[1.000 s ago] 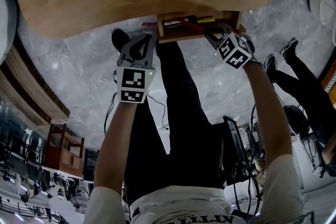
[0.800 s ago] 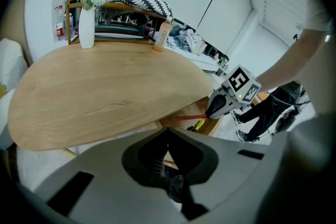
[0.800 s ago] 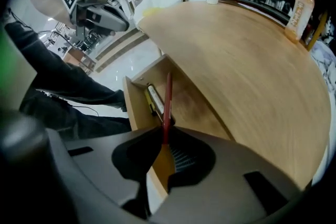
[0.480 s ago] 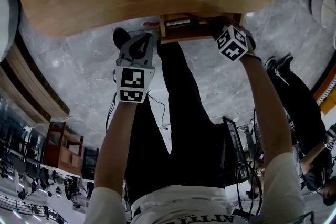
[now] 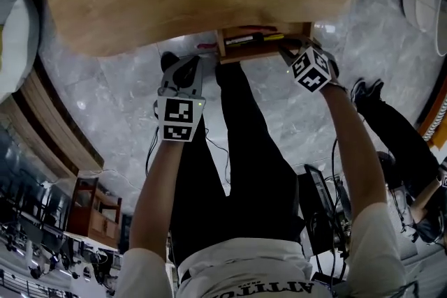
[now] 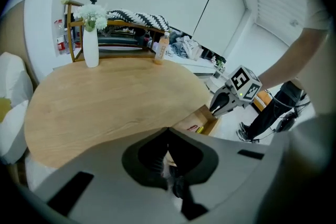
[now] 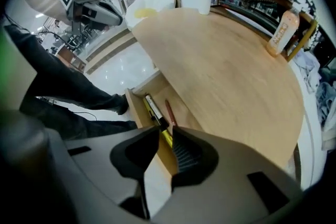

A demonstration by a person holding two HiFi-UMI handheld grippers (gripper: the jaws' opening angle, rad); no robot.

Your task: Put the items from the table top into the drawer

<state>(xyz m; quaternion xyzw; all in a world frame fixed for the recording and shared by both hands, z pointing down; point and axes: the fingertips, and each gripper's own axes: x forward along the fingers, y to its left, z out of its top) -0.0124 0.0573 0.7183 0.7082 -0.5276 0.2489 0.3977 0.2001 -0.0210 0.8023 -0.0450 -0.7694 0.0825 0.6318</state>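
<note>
- The left gripper (image 6: 168,153) has its jaws pressed together with nothing between them. Its own view settles this; the head view shows only its back, held below the table's edge, left of the drawer.
- The right gripper (image 7: 165,145) has its jaws a narrow gap apart and grips nothing. Through the gap its view shows the front board of the drawer (image 7: 137,113) and the pen below it. I cannot tell whether a jaw touches the board.
- The drawer is pulled out from under the table (image 7: 231,71). The right gripper view looks straight into it: a yellow-and-black pen (image 7: 156,115) and a red pen (image 7: 169,112) lie side by side on its floor.
- The head view shows the drawer's contents only as thin red and yellow streaks.
- The left gripper view shows the right gripper from the side, hanging over the drawer's outer corner.
- Both gripper views show the far side of the table, which the head view cuts off: a white vase (image 6: 91,44) with flowers and an orange bottle (image 6: 161,50) stand there, well apart.
- Only the head view shows the wearer's dark trousers (image 5: 244,150) and a second person's legs (image 5: 398,129) on the grey floor.
</note>
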